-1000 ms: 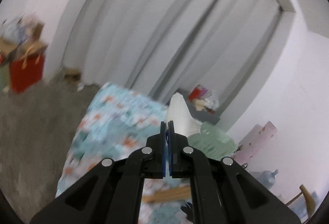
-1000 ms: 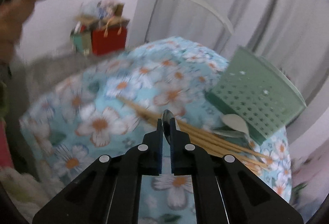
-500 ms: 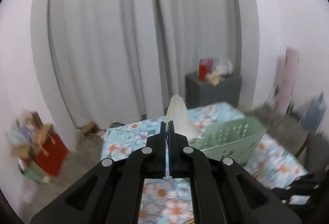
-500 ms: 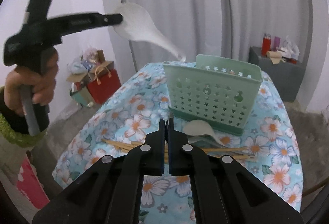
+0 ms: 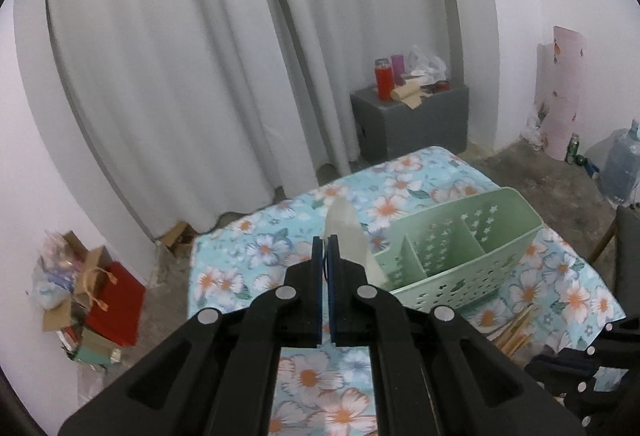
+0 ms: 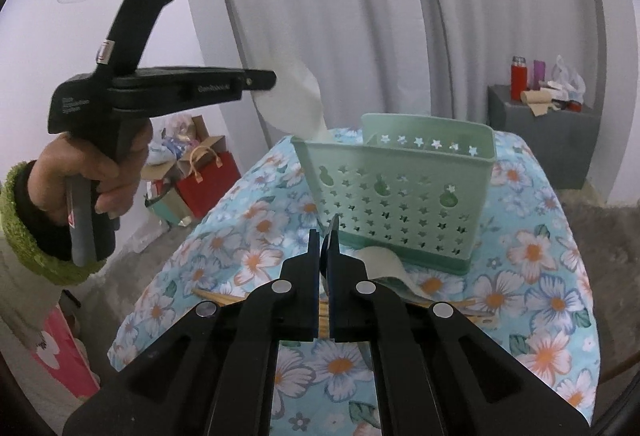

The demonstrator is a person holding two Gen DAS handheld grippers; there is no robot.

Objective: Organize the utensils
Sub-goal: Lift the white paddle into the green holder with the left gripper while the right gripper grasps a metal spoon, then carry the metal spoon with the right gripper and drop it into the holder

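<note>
A pale green perforated caddy (image 5: 460,268) (image 6: 400,188) with three compartments stands on the floral tablecloth (image 6: 260,256). My left gripper (image 5: 324,240) (image 6: 272,80), held by a hand at the upper left of the right wrist view, is shut on the bowl of a white spoon (image 5: 348,232) (image 6: 288,96). The spoon's handle slopes down to the caddy's left rim corner. My right gripper (image 6: 324,236) hovers in front of the caddy, shut on a thin dark utensil (image 6: 333,232) seen edge-on. Another white spoon (image 6: 380,260) and wooden chopsticks (image 6: 216,296) (image 5: 516,328) lie before the caddy.
A red gift bag (image 5: 116,300) and boxes sit on the floor left of the table. A grey cabinet (image 5: 412,116) with a red bottle stands by the curtain. A water jug (image 5: 624,172) is at the far right. The table drops off close behind the caddy.
Both views have rolled upright. The left gripper has carried the white spoon down and right, so its handle now meets the caddy's left corner. The right gripper has risen slightly.
</note>
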